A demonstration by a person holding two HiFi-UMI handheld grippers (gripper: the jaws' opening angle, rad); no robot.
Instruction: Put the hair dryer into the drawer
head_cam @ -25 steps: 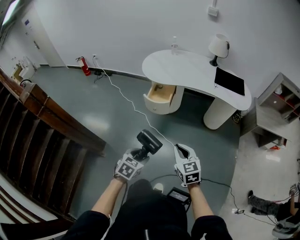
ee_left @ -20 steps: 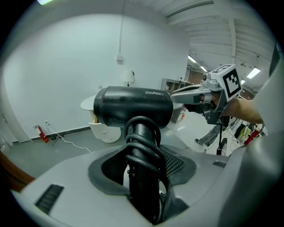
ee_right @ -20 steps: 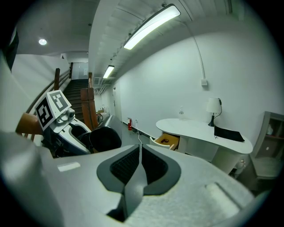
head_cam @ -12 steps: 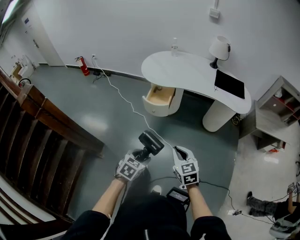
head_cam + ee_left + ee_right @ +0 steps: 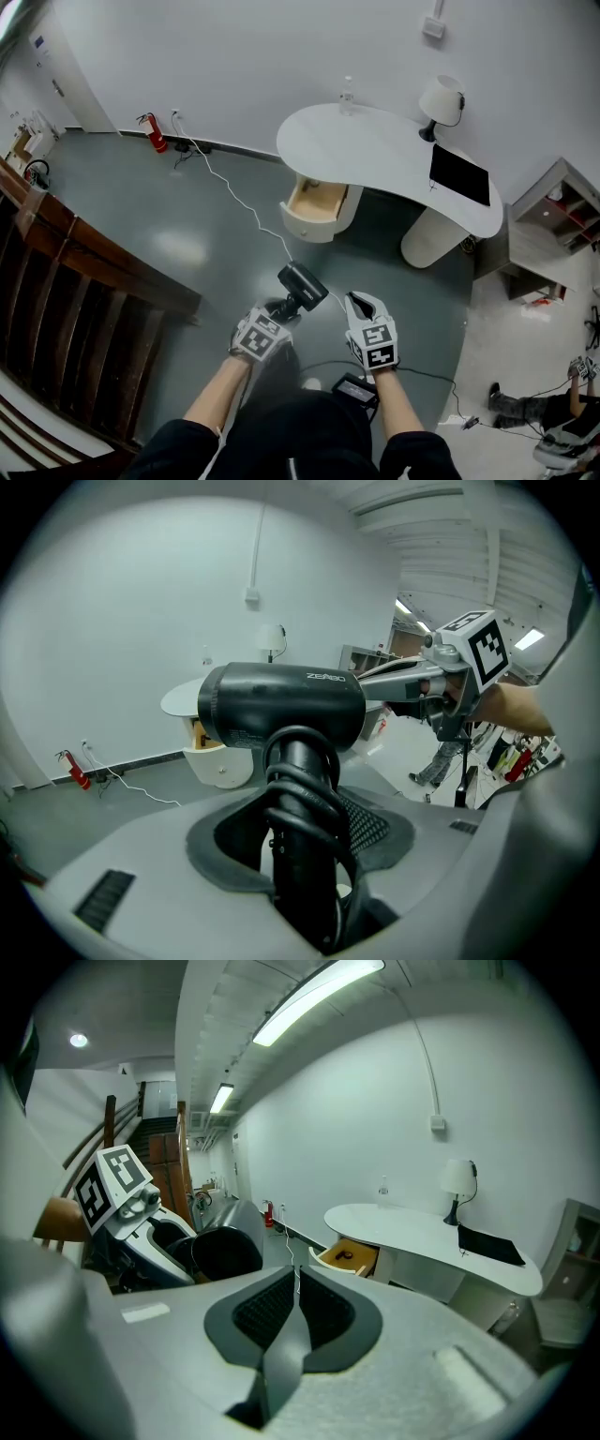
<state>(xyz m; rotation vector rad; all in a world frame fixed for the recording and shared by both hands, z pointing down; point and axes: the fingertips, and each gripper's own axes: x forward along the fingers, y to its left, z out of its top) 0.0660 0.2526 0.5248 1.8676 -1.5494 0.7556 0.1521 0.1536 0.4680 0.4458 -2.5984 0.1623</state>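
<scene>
A black hair dryer [image 5: 300, 285] [image 5: 281, 714] [image 5: 225, 1252] is held by its handle, cord wound round it, in my left gripper [image 5: 277, 307] [image 5: 305, 855], which is shut on it. My right gripper [image 5: 362, 304] [image 5: 295, 1307] hangs beside it with its jaws together and nothing between them. Ahead stands a white curved desk [image 5: 375, 155] [image 5: 422, 1232] [image 5: 178, 701] whose wooden drawer [image 5: 314, 199] [image 5: 347, 1257] is pulled open. A small dark item lies inside the drawer.
A white lamp [image 5: 441, 98], a dark tablet [image 5: 459, 175] and a bottle [image 5: 348, 93] sit on the desk. A white cable [image 5: 234, 192] runs over the grey floor from the wall. A red extinguisher [image 5: 150, 133] stands at the wall, wooden stairs [image 5: 75, 309] left, a shelf unit [image 5: 553, 220] right.
I have moved a little forward toward the desk; both grippers keep their pose and the hair dryer stays held in the left one.
</scene>
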